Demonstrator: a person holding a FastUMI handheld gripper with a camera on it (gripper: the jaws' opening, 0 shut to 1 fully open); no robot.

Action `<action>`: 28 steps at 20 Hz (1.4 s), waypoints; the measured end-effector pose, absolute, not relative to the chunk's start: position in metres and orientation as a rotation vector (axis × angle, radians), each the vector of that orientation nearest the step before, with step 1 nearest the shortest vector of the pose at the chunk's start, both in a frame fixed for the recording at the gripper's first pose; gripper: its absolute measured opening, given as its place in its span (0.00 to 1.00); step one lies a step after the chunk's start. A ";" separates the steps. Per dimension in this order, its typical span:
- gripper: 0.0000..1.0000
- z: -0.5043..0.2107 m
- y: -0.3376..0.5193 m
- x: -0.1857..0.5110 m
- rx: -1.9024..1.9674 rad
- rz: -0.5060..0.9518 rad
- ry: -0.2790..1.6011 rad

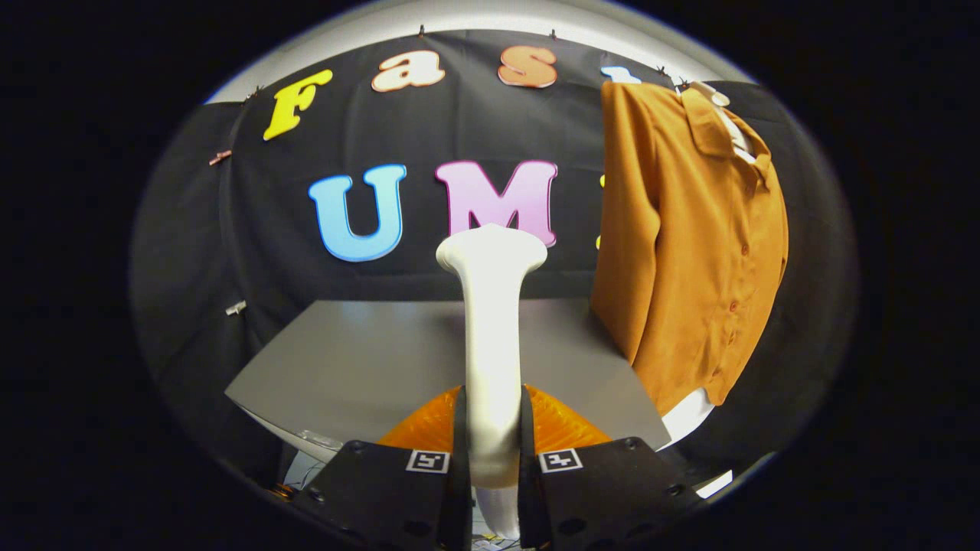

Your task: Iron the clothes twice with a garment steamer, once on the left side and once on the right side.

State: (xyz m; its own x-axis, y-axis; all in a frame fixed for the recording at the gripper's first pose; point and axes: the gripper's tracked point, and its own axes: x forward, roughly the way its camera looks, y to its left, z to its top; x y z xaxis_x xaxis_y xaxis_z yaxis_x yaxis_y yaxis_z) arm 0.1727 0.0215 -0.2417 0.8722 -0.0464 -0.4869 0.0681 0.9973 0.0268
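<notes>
The tool (491,428) is clamped on the white garment steamer (492,306), held upright.

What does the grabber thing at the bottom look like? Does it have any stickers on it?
The gripper has two wide, flat-topped jaws with angled outer edges, side by side. Each carries a small square white tag with a blocky black pattern near its inner edge, and small round holes like screw holes dot the tops. No cables or sleeves are visible.

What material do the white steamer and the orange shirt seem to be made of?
The steamer, held between the gripper fingers, looks like smooth hard plastic: it has a soft even sheen and a moulded shape. The shirt, hanging beyond it, looks like thin woven cloth with a matte finish: it drapes in soft folds. The exact fibre cannot be told.
</notes>
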 end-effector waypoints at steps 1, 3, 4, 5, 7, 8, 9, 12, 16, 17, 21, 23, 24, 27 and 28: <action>0.27 -0.225 0.017 0.169 0.049 -0.062 0.467; 0.27 -0.191 0.002 0.160 0.050 -0.094 0.387; 0.27 -0.173 -0.006 0.153 0.051 -0.112 0.345; 0.27 -0.156 -0.012 0.148 0.058 -0.124 0.303; 0.27 -0.119 -0.025 0.135 0.064 -0.125 0.216; 0.27 -0.101 -0.030 0.132 0.058 -0.121 0.170; 0.27 -0.084 -0.038 0.127 0.047 -0.120 0.132; 0.27 -0.046 -0.064 0.114 0.048 -0.130 0.048; 0.27 -0.026 -0.109 0.104 0.035 -0.169 -0.019; 0.27 -0.027 -0.123 0.104 0.032 -0.181 -0.029; 0.27 -0.047 -0.176 0.111 0.046 -0.233 -0.024; 0.27 -0.060 -0.194 0.122 0.046 -0.242 -0.017; 0.27 -0.067 -0.198 0.128 0.048 -0.240 -0.014; 0.27 -0.091 -0.209 0.143 0.051 -0.208 -0.001; 0.27 -0.100 -0.209 0.146 0.049 -0.193 0.005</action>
State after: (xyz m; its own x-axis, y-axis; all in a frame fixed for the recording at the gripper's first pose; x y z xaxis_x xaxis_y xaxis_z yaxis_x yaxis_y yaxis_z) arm 0.1462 -0.2093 -0.0998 0.9815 -0.1914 -0.0093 0.1916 0.9803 0.0486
